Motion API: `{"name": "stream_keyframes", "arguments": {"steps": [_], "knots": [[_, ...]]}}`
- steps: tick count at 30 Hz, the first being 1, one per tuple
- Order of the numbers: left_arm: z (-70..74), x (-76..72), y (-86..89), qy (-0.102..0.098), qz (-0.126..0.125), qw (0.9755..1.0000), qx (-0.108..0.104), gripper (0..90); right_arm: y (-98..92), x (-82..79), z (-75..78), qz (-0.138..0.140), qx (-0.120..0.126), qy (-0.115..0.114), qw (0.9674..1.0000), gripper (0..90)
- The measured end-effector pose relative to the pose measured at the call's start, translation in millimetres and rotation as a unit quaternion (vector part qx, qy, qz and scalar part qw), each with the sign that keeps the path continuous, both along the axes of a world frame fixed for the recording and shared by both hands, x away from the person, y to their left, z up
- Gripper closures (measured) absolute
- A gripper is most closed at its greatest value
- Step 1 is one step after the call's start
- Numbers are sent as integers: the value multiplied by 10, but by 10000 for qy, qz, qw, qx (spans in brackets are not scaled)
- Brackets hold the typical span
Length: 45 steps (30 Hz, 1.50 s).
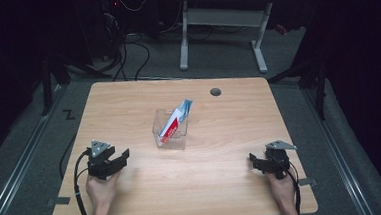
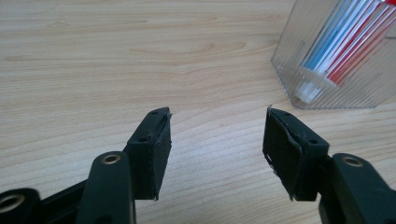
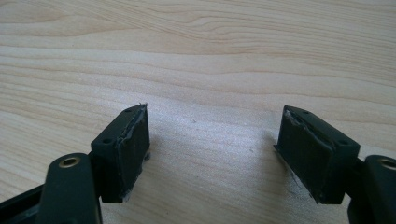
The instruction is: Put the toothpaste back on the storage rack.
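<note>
Clear ribbed plastic forms the container (image 1: 170, 130) standing near the middle of the wooden desk (image 1: 223, 185), a red, white and blue tube (image 1: 176, 120) leaning inside it with its cap at the bottom. Nearer the person than the container and off to its left, the left hand-held gripper (image 1: 123, 158) rests with jaws spread apart and nothing between them. Off to the container's right, well apart from it, the right hand-held gripper (image 1: 252, 162) also sits open-jawed and empty above bare wood.
</note>
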<state>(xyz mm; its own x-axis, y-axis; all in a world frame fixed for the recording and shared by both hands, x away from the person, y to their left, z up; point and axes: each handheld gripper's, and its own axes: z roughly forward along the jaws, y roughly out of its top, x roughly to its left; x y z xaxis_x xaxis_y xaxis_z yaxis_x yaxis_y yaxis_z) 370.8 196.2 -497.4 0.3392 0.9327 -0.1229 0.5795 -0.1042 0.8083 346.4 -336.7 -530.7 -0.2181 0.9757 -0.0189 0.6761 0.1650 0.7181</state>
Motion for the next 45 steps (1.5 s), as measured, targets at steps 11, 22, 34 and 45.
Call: {"name": "stream_keyframes", "arguments": {"steps": [11, 22, 34, 45], "knots": [[-123, 11, -35, 131, -2, 9999, 44, 419, 0, 0, 0, 0, -1, 0, 10000, 251], [-189, 43, -97, 234, -25, 9995, 201, 419, 0, 0, 0, 1, 0, 0, 10000, 251], [-281, 76, -148, 288, 6, 9991, 314, 420, -1, -1, -1, 7, -9, -7, 10000, 251], [-359, 119, -187, 364, 38, 9980, 506, 420, -1, -1, 0, 9, -9, -4, 10000, 251]]}}
